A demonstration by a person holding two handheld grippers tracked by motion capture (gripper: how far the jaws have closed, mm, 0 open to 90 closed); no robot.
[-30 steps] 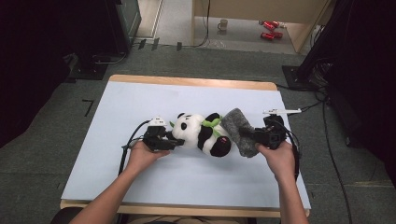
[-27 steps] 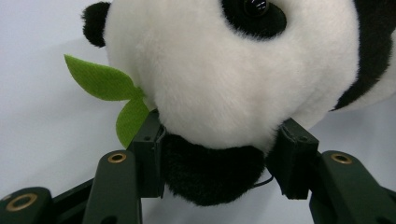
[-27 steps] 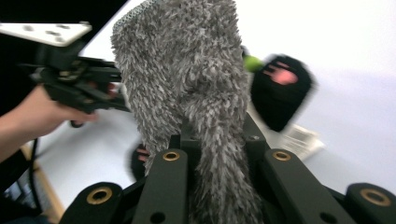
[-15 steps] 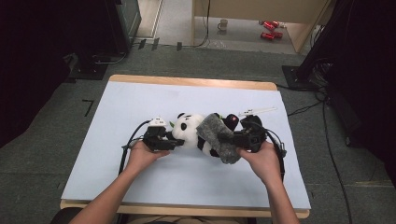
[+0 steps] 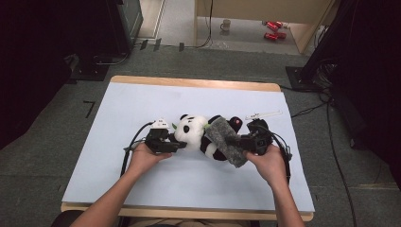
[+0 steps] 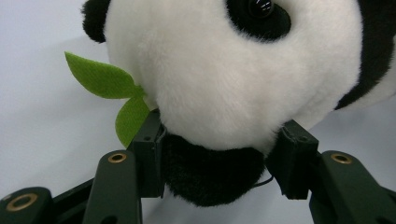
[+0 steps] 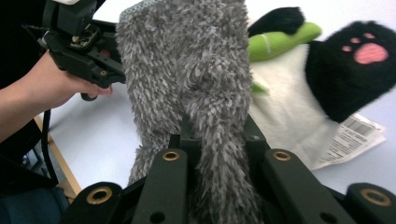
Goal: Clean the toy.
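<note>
Left claw (image 5: 176, 144) is clamped on the panda (image 5: 198, 135), its jaws pinched in on either side of the black ear at the top of the toy's head, as the left gripper view shows, with a green felt leaf (image 6: 105, 91) poking out just beside one jaw. Right claw (image 5: 236, 142) is squeezed down tight on the grey fuzzy cloth (image 5: 226, 141), the pile bunched between its jaws in the right gripper view. Now the layout: the panda lies on its side across the middle of the worktop (image 5: 142, 99), long axis running left to right, head toward the left claw, body and the pink-padded paw (image 7: 364, 51) toward the right one. The cloth lies slanted over the panda's belly, touching it, so the right hand (image 5: 270, 163) is the nearer one to the body. Looks like a wipe along the toy's fur is in hand, left side pinning the head steady. A paper tag (image 7: 352, 137) rests flat beside the paw.
</note>
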